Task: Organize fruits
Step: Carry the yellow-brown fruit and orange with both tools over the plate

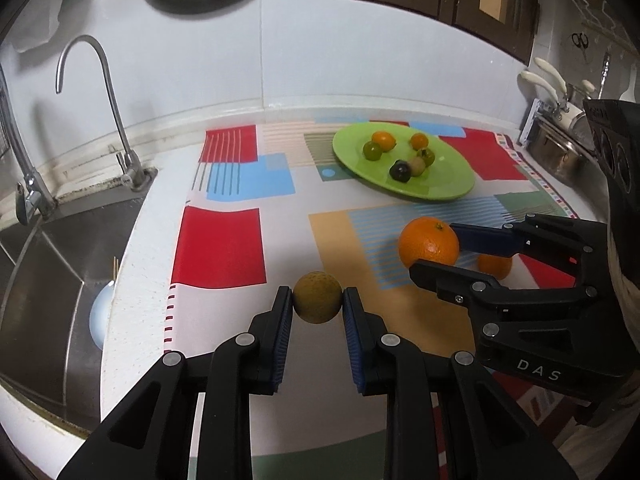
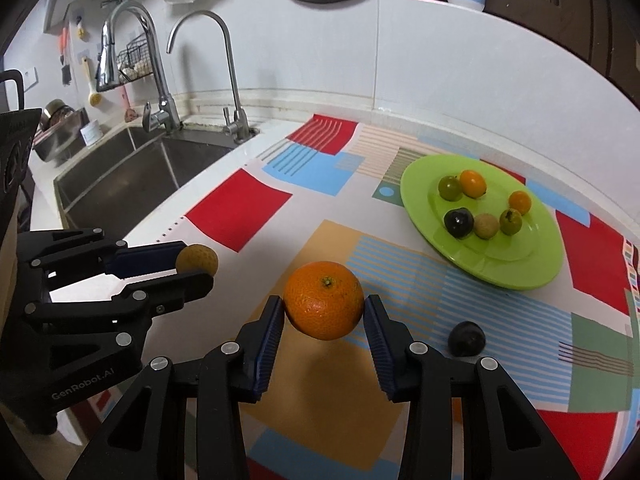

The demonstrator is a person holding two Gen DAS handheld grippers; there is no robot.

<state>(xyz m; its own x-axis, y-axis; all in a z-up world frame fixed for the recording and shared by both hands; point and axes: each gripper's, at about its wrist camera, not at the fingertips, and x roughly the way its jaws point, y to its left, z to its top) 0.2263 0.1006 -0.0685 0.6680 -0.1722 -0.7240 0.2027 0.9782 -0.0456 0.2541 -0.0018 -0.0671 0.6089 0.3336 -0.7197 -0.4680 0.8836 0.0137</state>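
Right wrist view: right tongs [image 2: 324,316] squeezed big orange [image 2: 324,300] above bench [image 2: 224,168]. Left tongs [image 1: 317,304] pinched one small yellow-brown fruit [image 1: 318,297] near sink [image 1: 44,264] edge. Green plate [image 2: 532,264] held six little fruits; bare cloth between.

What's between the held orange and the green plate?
Nothing: only bare patterned cloth lies between the orange and the green plate, clearest in the right wrist view.

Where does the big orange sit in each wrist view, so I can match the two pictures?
Left wrist view: the big orange is right of centre, clamped in the right tool, which comes in from the right edge.
Right wrist view: the big orange is at centre, low in the picture, between that tool's two fingers.
Shared landmark: the green plate of small fruits, beyond the orange in both.
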